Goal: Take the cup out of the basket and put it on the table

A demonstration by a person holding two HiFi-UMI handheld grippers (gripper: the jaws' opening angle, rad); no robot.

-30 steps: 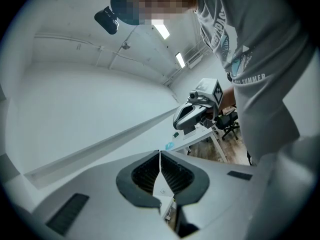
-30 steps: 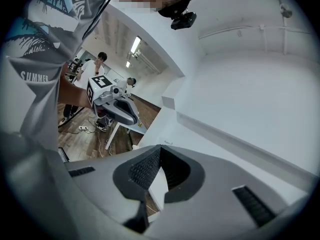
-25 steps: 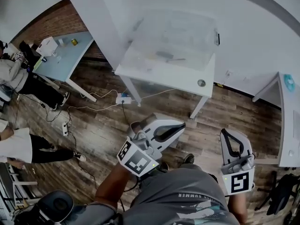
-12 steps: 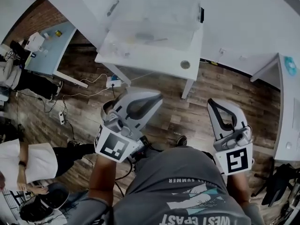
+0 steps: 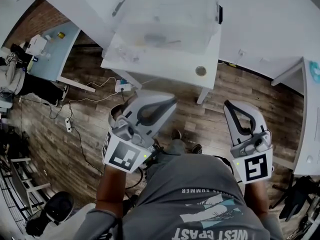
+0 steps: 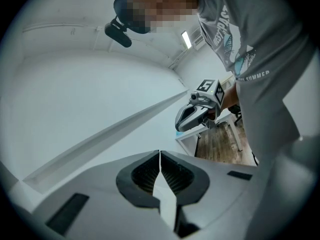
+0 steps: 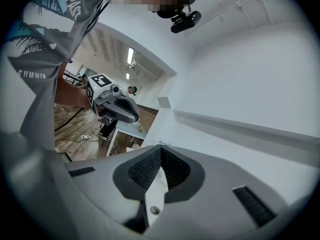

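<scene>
you hold both grippers in front of your body, above the wooden floor, pointed toward the white table.

left gripper: jaws pressed together, nothing between them.

right gripper: jaws pressed together, nothing between them.

the two grippers are well apart from each other and short of the table's near edge.

the basket, a clear plastic bin, stands on the table. its contents show only as blurred shapes through the wall, so you cannot pick out the cup among them.

a small round thing sits at the table's near right corner, outside the basket.
</scene>
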